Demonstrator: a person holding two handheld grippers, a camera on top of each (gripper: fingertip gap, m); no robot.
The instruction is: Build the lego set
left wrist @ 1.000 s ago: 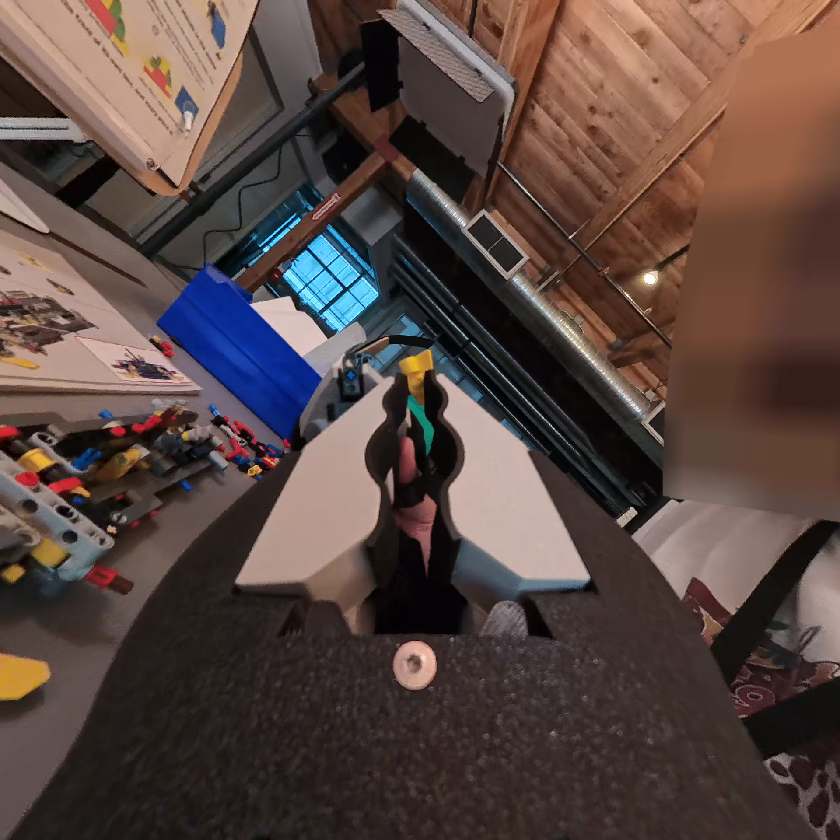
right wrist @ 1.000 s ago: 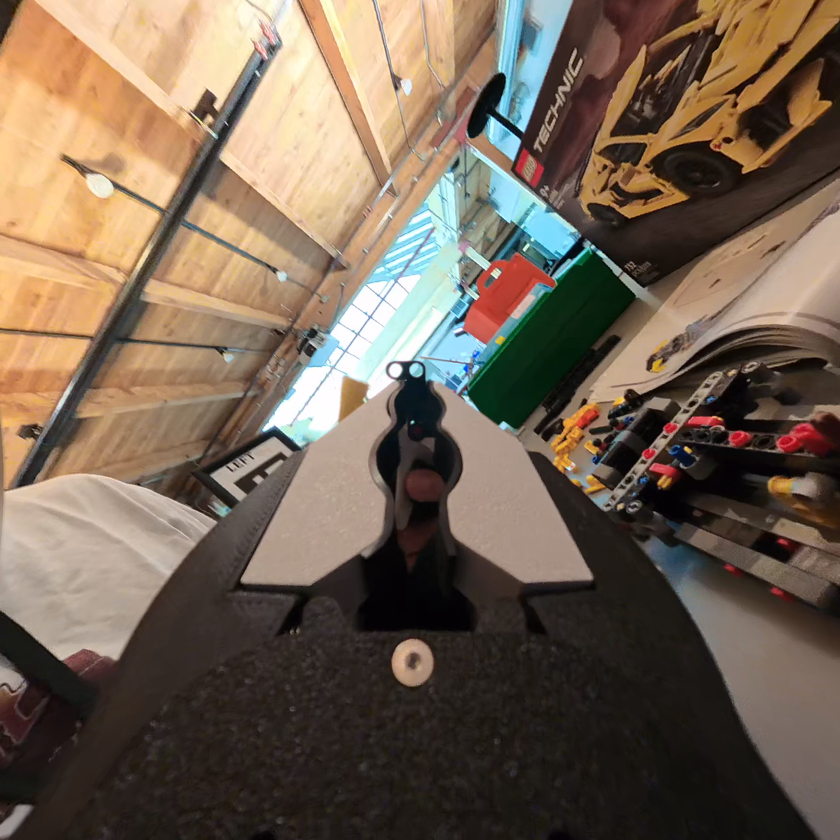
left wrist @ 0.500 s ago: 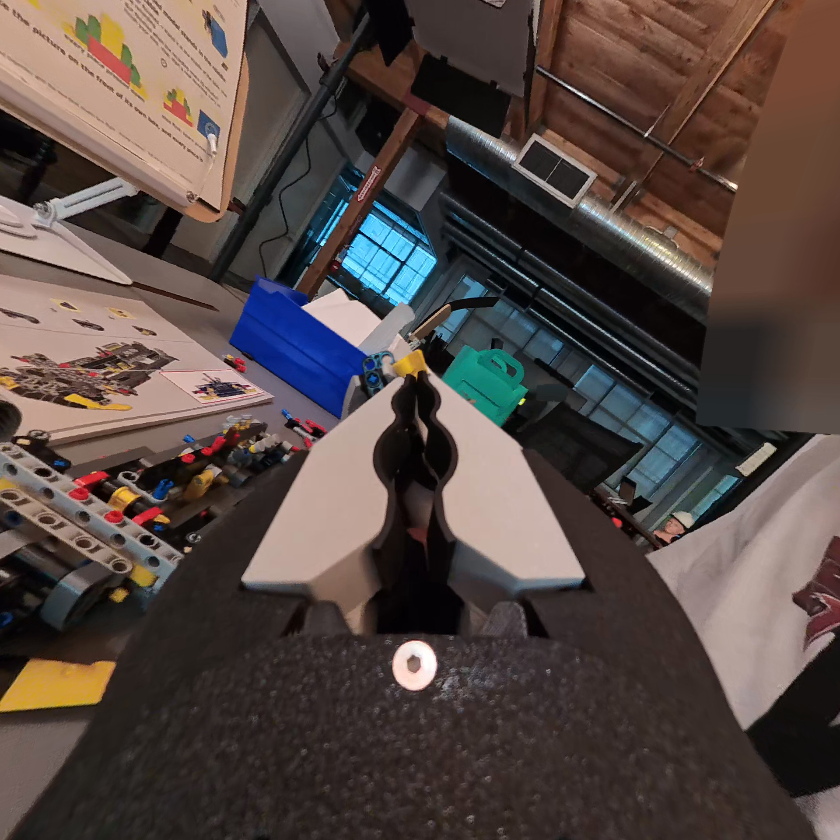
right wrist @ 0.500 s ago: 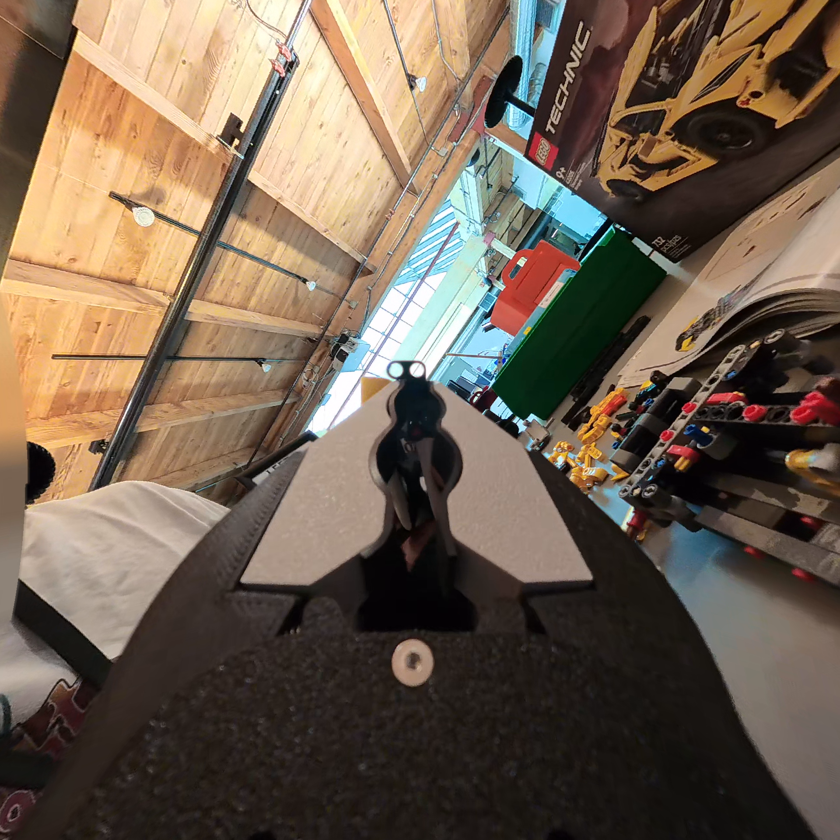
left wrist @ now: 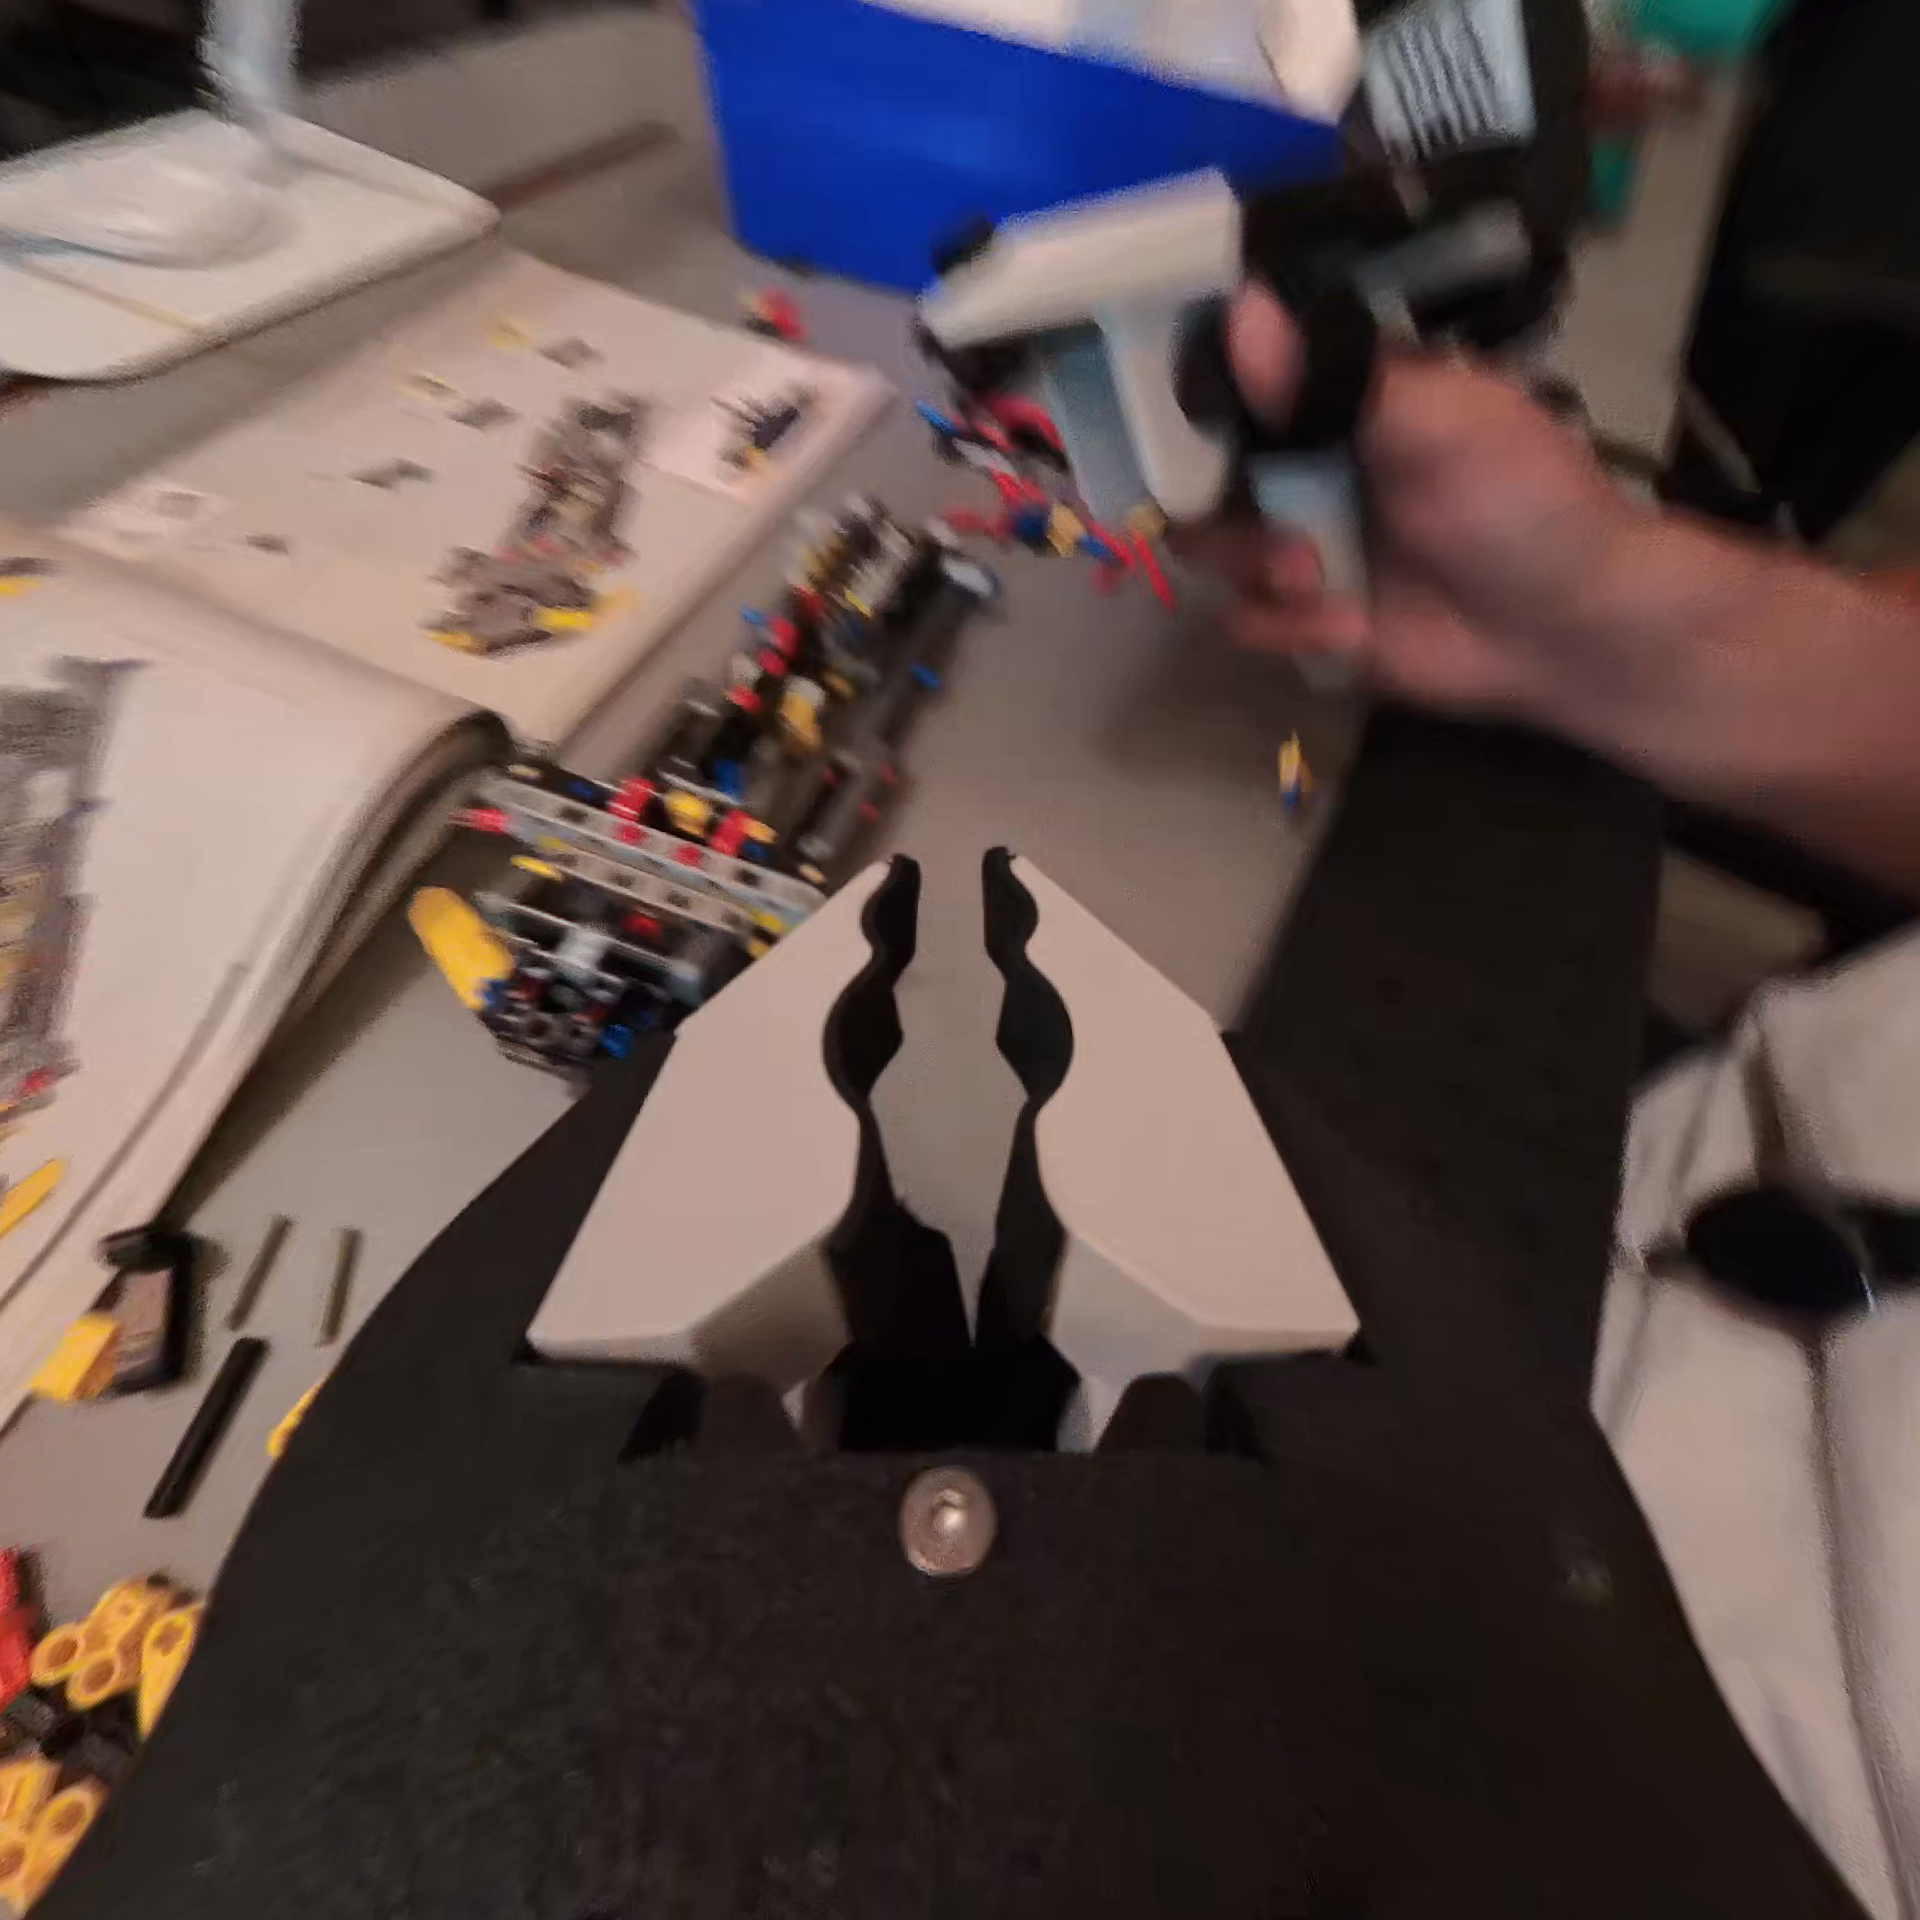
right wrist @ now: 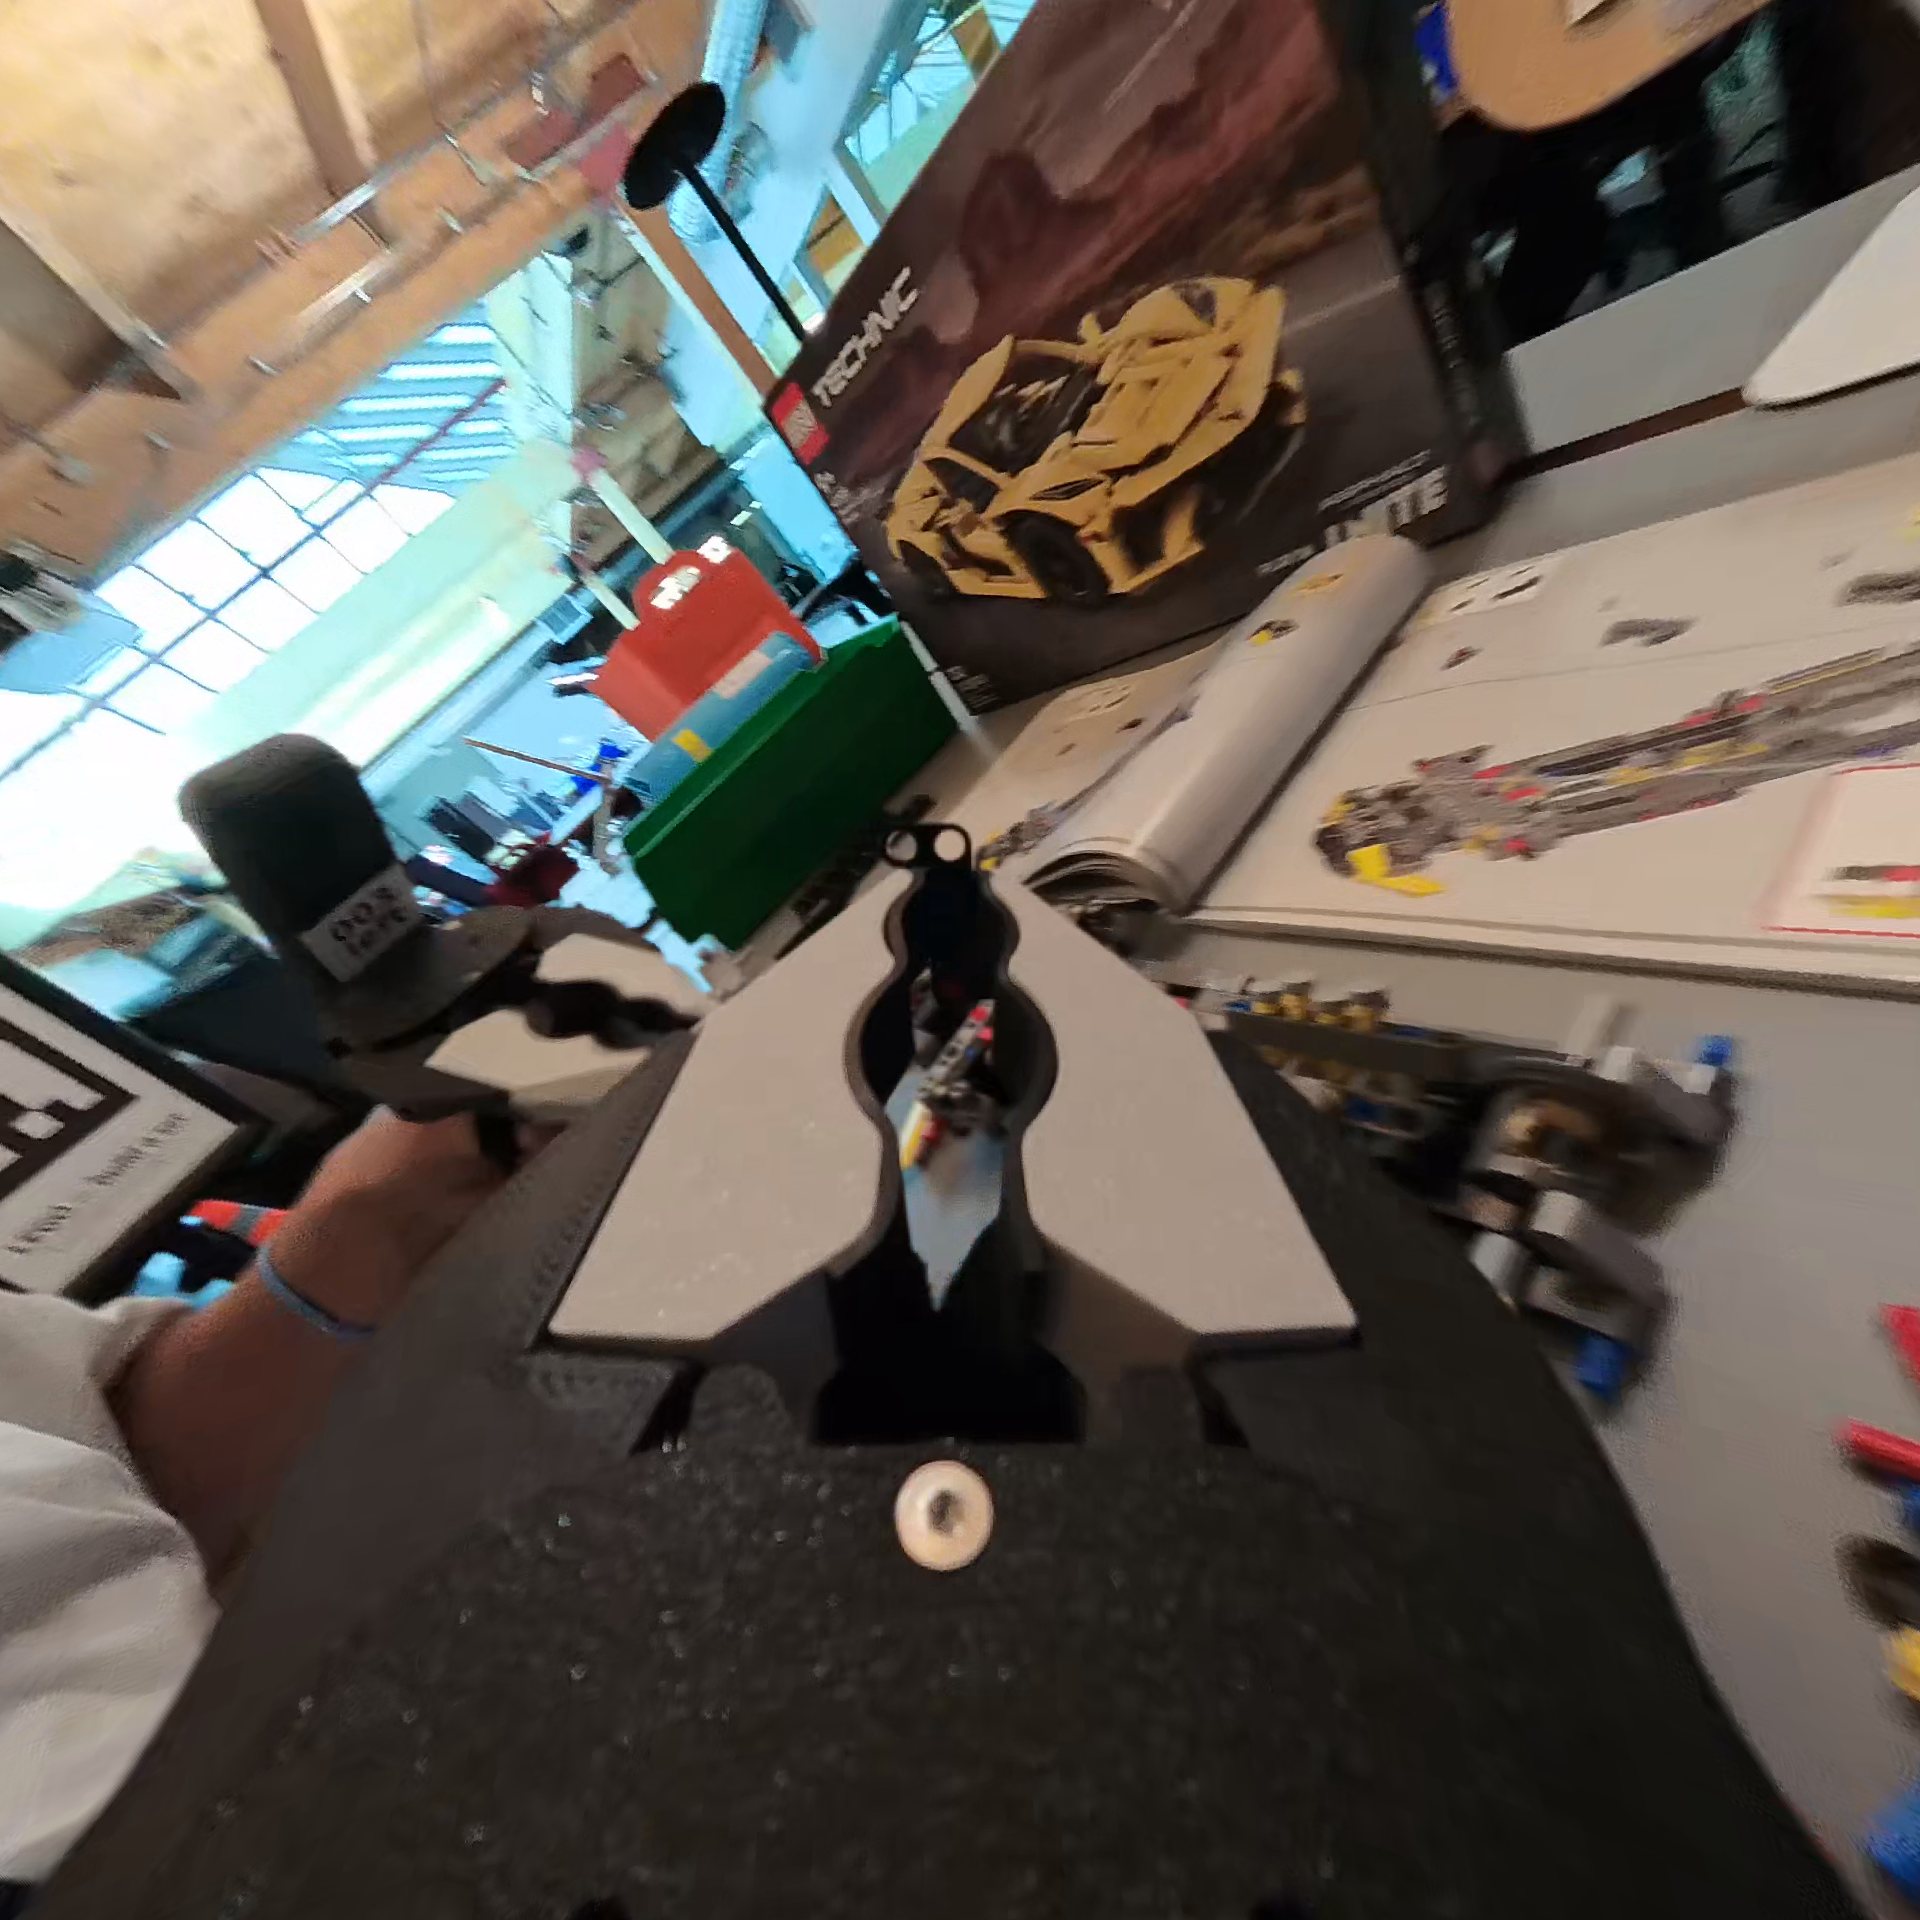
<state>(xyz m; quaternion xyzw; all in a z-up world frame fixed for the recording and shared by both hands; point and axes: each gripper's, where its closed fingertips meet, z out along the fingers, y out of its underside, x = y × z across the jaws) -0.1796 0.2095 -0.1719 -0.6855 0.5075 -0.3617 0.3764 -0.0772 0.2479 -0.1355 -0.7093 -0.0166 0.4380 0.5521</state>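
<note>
My left gripper (left wrist: 948,862) is open with a narrow gap and empty, above the grey table (left wrist: 1091,727). Just left of its tips lies the long lego chassis (left wrist: 727,821) of grey and black beams with red, yellow and blue pins. My right gripper (right wrist: 940,883) is shut on a small black lego piece (right wrist: 928,845) with two holes that sticks out past the tips. In the left wrist view the right gripper (left wrist: 1091,312) shows at the far right, held by a hand (left wrist: 1475,540). The left gripper (right wrist: 540,997) shows at the left of the right wrist view. The frames are blurred.
An open instruction book (left wrist: 312,644) lies left of the chassis. Loose pieces lie beyond it (left wrist: 1039,520) and at the near left (left wrist: 94,1662). A blue bin (left wrist: 935,135) stands behind. A lego box with a yellow car (right wrist: 1122,436) and a green bin (right wrist: 790,790) stand at the back. There is about 12 cm between the tips of the two grippers.
Both views have swung down from the ceiling to the table. My left gripper has opened, and the yellow piece at its tips is gone. My right gripper still holds the black piece.
</note>
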